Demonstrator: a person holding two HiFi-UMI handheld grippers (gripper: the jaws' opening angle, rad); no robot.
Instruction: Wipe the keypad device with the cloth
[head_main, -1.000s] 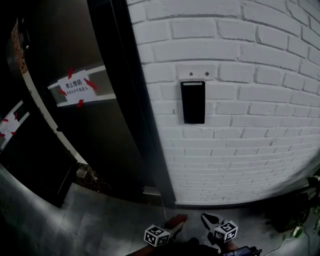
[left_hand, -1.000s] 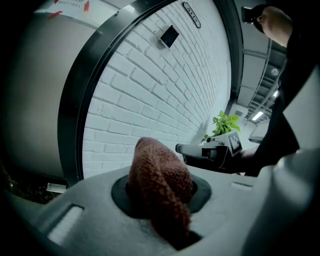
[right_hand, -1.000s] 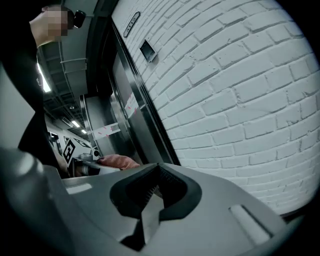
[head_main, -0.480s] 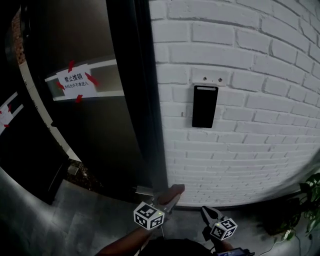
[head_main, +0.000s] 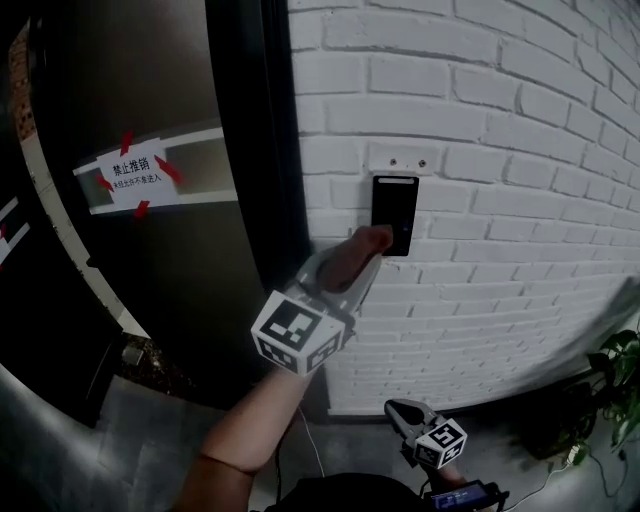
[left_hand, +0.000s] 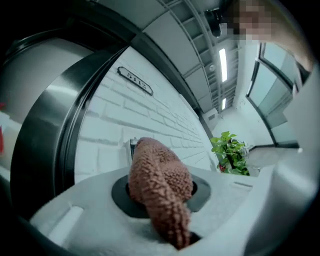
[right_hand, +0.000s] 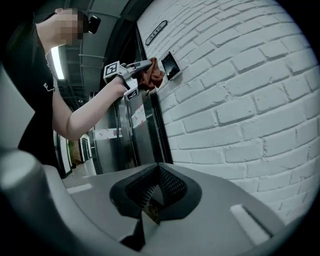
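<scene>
Gripping the brown cloth (head_main: 372, 240), your left tool (head_main: 362, 256) points at the black keypad device (head_main: 398, 208) on the white brick wall (head_main: 480, 150). The device sits just ahead of the tool's tip, the cloth against its lower left corner. Your right tool (head_main: 398, 410) hangs low, jaws closed on nothing
</scene>
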